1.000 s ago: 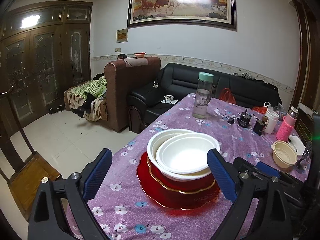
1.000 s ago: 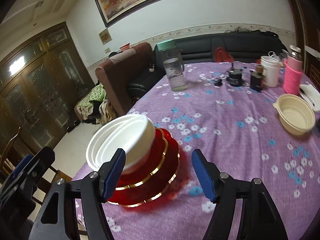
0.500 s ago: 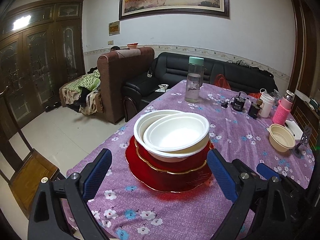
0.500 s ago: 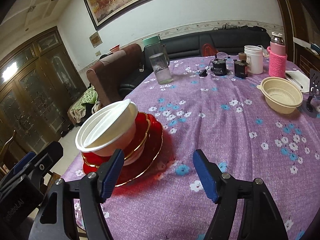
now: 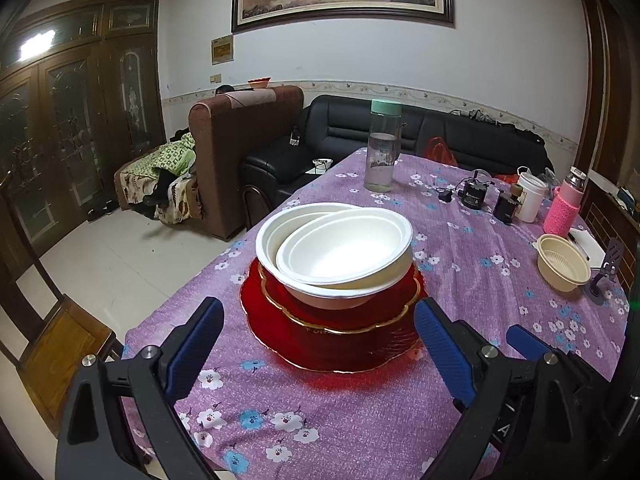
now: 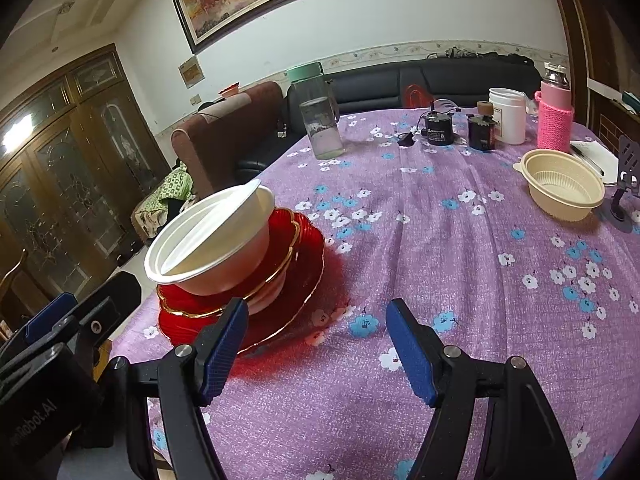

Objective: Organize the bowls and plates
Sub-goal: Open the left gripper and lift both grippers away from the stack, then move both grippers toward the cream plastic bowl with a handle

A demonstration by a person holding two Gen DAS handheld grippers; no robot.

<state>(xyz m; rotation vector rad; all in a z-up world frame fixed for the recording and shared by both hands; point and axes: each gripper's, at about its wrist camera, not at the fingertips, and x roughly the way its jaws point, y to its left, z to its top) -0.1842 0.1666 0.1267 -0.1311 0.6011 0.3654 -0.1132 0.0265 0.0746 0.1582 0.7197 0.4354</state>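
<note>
The left gripper (image 5: 316, 354) is hovering low over the purple flowered tablecloth (image 5: 460, 264) with its blue pads spread wide and nothing between them, and the red stack is sitting directly ahead of it, centred in the gap between the jaws and just beyond their tips. The right gripper (image 6: 316, 354) is also standing apart and empty, but it is pointing past the stack: seen from this one, the red stack is lying off to the left of the left finger, so the left hand is the better lined up of the two, in my judgement. The stack itself is made of a wide red plate (image 5: 332, 344) at the bottom, a smaller gold-rimmed red dish (image 5: 340, 316) on it, and two white bowls (image 5: 340, 248) nested on top; the inner bowl is sitting tilted and shifted toward the right side of the outer one instead of seating flat. Being round, the stack is offering no long axis, so any grip is likely turning on reaching a rim. Right of the red stack and well apart from it, a beige bowl (image 6: 564, 190) is resting alone near the table edge, nearer the right gripper's side. Beyond the red stack, a clear bottle with a green cap (image 5: 382, 148) is standing upright.
</note>
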